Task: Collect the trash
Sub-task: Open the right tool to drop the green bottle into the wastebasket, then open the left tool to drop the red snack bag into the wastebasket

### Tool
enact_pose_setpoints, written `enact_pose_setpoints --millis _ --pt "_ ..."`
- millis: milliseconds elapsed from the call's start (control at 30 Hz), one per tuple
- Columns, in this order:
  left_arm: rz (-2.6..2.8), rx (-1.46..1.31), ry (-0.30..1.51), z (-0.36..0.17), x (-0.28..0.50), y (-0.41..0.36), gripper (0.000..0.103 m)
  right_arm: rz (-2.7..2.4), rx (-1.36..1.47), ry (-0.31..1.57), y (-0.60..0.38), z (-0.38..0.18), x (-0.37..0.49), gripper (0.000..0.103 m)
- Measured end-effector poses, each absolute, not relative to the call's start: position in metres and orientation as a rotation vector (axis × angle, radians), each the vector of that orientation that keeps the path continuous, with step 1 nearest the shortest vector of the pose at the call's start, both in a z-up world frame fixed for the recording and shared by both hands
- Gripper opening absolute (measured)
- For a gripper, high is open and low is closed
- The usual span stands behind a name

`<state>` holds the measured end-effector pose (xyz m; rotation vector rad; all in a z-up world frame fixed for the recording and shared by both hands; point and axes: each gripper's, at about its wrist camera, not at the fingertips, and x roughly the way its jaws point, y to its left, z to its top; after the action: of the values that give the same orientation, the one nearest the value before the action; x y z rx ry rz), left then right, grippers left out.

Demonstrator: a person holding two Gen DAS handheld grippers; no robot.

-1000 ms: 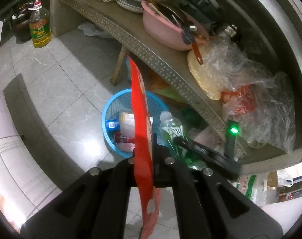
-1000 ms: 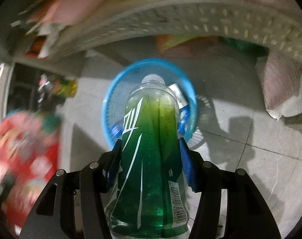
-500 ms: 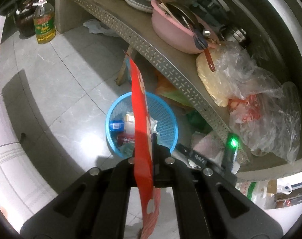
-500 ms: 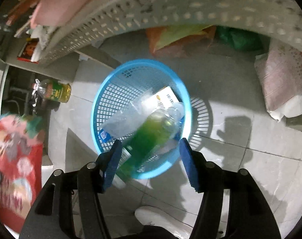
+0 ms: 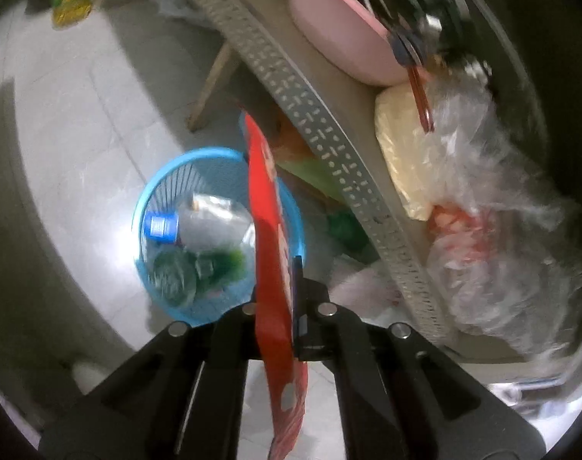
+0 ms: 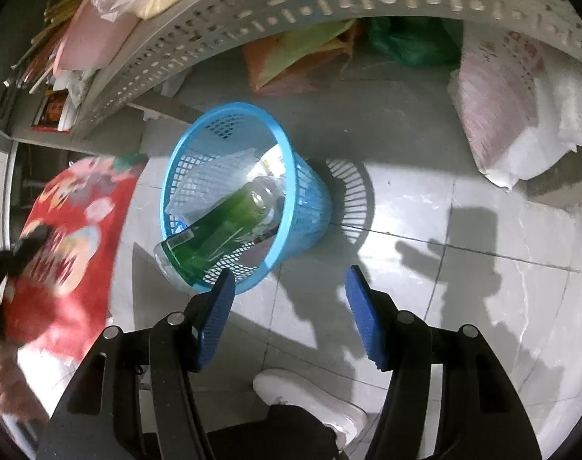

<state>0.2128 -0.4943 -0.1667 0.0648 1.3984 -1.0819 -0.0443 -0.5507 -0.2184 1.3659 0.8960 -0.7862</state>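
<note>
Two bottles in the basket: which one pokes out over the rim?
The green bottle: its base overhangs the blue basket rim. The clear blue-capped bottle lies wholly inside.

L gripper (image 5: 277, 287) clamped, R gripper (image 6: 289, 283) agape.

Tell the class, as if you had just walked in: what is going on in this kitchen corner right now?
A person with a handheld gripper in each hand is collecting trash. The left gripper is clamped on a flat red wrapper, held above a blue basket on the tiled floor. The right gripper is open and empty, poised near the basket. A green bottle lies slanted inside the basket, base poking over the rim, alongside clear plastic. The wrapper is not yet in.
</note>
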Motion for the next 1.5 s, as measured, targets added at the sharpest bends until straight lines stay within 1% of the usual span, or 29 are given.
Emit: enact_pose_setpoints --millis 33,67,100,167,333,433,467,533,600,633,700,900,1033,1067,1100,1167,1233,1300,1333,1400,1500 --pt "-1.086 0.105 1.391 -0.171 0.210 -0.501 0.015 -0.784 1.368 0.898 -0.550 -0.218 -0.046 0.059" --pt "-1.060 0.187 1.382 -0.179 0.205 -0.511 0.033 -0.781 1.369 0.900 -0.548 -0.217 -0.047 0.059" --pt "-1.039 0.218 1.371 -0.182 0.202 -0.515 0.035 -0.780 1.366 0.902 -0.547 -0.216 -0.049 0.059" --pt "-1.036 0.222 1.372 -0.184 0.200 -0.519 0.035 -0.781 1.357 0.906 -0.545 -0.214 -0.053 0.059" --pt "-1.088 0.194 1.339 -0.164 0.193 -0.512 0.036 -0.785 1.370 0.918 -0.541 -0.221 -0.062 0.059" --pt "-1.107 0.197 1.345 -0.162 0.192 -0.514 0.035 -0.779 1.386 0.915 -0.537 -0.222 -0.063 0.059" --pt "-1.105 0.207 1.351 -0.165 0.192 -0.516 0.033 -0.775 1.386 0.913 -0.537 -0.222 -0.063 0.059" --pt "-1.097 0.228 1.368 -0.173 0.189 -0.519 0.023 -0.768 1.378 0.911 -0.536 -0.219 -0.063 0.059" --pt "-1.074 0.254 1.400 -0.184 0.188 -0.523 0.004 -0.769 1.376 0.909 -0.535 -0.218 -0.066 0.059" --pt "-1.063 0.254 1.412 -0.189 0.188 -0.523 0.001 -0.775 1.379 0.907 -0.536 -0.217 -0.070 0.059" --pt "-1.064 0.250 1.405 -0.189 0.187 -0.522 0.000 -0.787 1.385 0.906 -0.537 -0.219 -0.075 0.059" --pt "-1.141 0.253 1.301 -0.169 0.181 -0.528 0.000 -0.811 1.424 0.926 -0.536 -0.232 -0.090 0.059" --pt "-1.151 0.234 1.297 -0.183 0.181 -0.543 0.000 -0.810 1.432 0.928 -0.534 -0.237 -0.095 0.059" --pt "-1.147 0.235 1.288 -0.187 0.181 -0.546 0.002 -0.812 1.435 0.932 -0.534 -0.238 -0.097 0.059" --pt "-1.115 0.261 1.270 -0.196 0.181 -0.551 0.016 -0.814 1.441 0.935 -0.534 -0.239 -0.099 0.059" --pt "-1.056 0.306 1.287 -0.212 0.182 -0.558 0.039 -0.817 1.451 0.940 -0.532 -0.241 -0.102 0.059" --pt "-1.020 0.315 1.302 -0.221 0.185 -0.560 0.040 -0.820 1.446 0.944 -0.531 -0.241 -0.105 0.059" --pt "-1.001 0.309 1.322 -0.222 0.189 -0.559 0.047 -0.825 1.433 0.950 -0.531 -0.241 -0.107 0.059" --pt "-1.001 0.303 1.321 -0.220 0.191 -0.558 0.049 -0.825 1.431 0.952 -0.530 -0.241 -0.107 0.059" --pt "-1.006 0.289 1.289 -0.211 0.192 -0.554 0.059 -0.820 1.433 0.953 -0.530 -0.243 -0.106 0.059" --pt "-0.991 0.275 1.269 -0.196 0.195 -0.549 0.063 -0.806 1.424 0.945 -0.530 -0.239 -0.102 0.058"
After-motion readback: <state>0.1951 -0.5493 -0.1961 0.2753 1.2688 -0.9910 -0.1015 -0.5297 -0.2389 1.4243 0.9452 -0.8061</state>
